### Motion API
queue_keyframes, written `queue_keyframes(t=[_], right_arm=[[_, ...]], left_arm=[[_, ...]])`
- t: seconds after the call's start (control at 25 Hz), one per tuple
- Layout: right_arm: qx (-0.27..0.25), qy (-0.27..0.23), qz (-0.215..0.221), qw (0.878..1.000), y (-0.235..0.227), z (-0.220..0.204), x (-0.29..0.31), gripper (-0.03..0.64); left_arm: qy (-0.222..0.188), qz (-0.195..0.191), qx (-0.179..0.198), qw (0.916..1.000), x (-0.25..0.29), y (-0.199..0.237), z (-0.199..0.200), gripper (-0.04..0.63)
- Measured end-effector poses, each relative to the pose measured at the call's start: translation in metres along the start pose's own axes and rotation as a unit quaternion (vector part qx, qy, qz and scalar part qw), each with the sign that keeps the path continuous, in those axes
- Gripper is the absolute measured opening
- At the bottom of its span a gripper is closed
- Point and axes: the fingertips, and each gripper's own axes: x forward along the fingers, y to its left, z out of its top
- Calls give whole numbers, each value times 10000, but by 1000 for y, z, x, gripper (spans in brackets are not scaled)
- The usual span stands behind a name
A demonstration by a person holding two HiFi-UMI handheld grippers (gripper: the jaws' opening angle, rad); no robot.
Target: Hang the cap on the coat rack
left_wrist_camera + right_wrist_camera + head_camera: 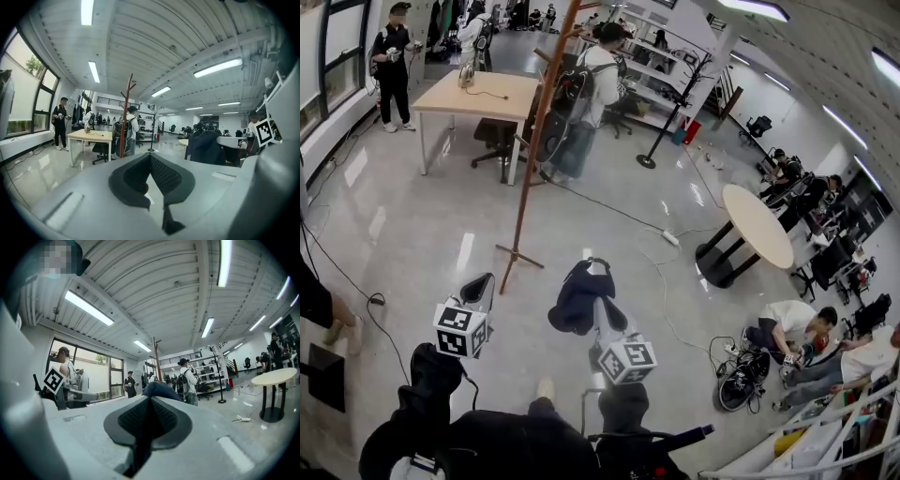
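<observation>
- The left hand-held gripper (pixel 150 157) had its jaws together with nothing between them. It carried nothing and sat at about 9 o'clock of the cap.
- The coat rack (pixel 536 141), a tall brown wooden pole on splayed feet, stood on the floor at roughly 11 o'clock of both grippers and well apart from them. In the left gripper view its upper pegs looked bare.
- The cap (pixel 581 298), dark blue, hung in the air over the floor, between the person and the foot of the rack. It touched no part of the rack.
- The right hand-held gripper (pixel 151 399) was closed on the cap. Its pads pinched a fold of the cloth, and the dark crown bulged just past the tips at 12 o'clock in its own view.
- Done, as I judged it: the cap was picked up and securely held.
- Left to do, as I judged it: close the gap to the rack, raise the cap to the height of a free peg, settle it over that peg, then open the jaws and draw back. That put the task in its early-to-middle stretch, with the hanging itself not yet begun.
</observation>
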Motion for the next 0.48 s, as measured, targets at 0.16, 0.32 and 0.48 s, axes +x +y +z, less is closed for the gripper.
queue_keyframes(t=[0.16, 0.32, 0.48], right_arm=[[-7, -39, 129, 9999, -12, 8, 20, 15], [1, -12, 289, 9996, -31, 12, 38, 15], [-3, 35, 454, 9990, -48, 18, 56, 15]], left_arm=[[-25, 93, -19, 10000, 19, 4, 9, 2], [-13, 221, -10, 9998, 43, 1, 17, 2], [-12, 301, -33, 9995, 65, -1, 22, 2]])
